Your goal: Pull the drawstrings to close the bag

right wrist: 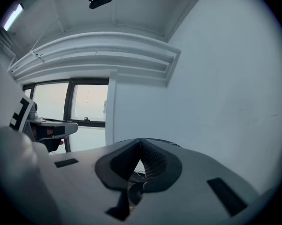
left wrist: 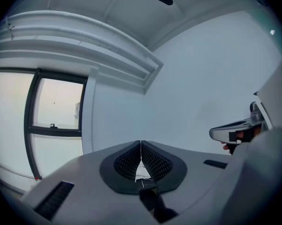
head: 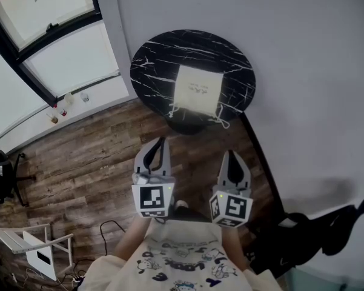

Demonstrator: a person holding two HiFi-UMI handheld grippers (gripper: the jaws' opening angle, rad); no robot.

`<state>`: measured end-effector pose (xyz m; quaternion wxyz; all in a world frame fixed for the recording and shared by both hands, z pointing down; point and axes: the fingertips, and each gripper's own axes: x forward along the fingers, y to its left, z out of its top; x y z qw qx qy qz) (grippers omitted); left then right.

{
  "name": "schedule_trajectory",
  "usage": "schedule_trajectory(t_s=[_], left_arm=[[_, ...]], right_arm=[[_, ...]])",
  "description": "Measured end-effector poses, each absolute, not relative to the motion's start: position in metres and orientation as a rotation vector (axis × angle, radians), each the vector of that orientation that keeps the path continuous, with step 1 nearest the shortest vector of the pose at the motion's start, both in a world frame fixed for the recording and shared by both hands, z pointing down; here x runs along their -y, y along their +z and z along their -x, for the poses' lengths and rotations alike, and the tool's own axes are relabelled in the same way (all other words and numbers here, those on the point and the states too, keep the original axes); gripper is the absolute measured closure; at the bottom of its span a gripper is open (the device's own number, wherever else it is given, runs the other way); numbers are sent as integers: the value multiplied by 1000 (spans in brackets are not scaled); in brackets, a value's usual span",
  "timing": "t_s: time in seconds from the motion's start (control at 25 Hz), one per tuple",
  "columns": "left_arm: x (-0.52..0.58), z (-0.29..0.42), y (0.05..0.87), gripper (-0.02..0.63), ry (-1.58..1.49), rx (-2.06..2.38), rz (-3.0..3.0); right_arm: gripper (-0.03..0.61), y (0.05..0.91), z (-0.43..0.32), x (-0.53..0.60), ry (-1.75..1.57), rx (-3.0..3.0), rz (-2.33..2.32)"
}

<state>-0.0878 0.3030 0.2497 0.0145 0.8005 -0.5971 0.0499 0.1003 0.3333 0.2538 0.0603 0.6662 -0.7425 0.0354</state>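
A cream drawstring bag (head: 197, 90) lies flat on the round black marble table (head: 151, 62). Its white cords (head: 222, 121) trail over the table's near edge at both lower corners. My left gripper (head: 162, 140) and right gripper (head: 230, 153) hang side by side above the wooden floor, short of the table, both shut with nothing between the jaws. In the left gripper view the left gripper (left wrist: 141, 143) points at a white wall with its tips pressed together. The right gripper (right wrist: 140, 142) shows the same in the right gripper view, with the table's dark top just visible through the gap.
A white wall (head: 303, 71) runs behind and to the right of the table. Large windows (head: 54, 47) stand at the left with small bottles (head: 63, 105) on the sill. A white rack (head: 30, 241) and cables lie on the floor at lower left, a dark shape (head: 345, 223) at lower right.
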Motion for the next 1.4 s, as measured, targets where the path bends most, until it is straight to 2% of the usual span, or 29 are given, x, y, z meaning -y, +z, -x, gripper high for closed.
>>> schedule_trajectory(t_s=[0.4, 0.88, 1.4], left_arm=[[-296, 74, 263, 572, 165, 1892, -2452], [-267, 74, 279, 572, 217, 1908, -2398], [-151, 86, 322, 572, 276, 1789, -2376]], right_arm=[[565, 277, -132, -318, 153, 2235, -1969], [565, 293, -136, -286, 196, 2274, -1888], [565, 341, -136, -186, 302, 2147, -1896]])
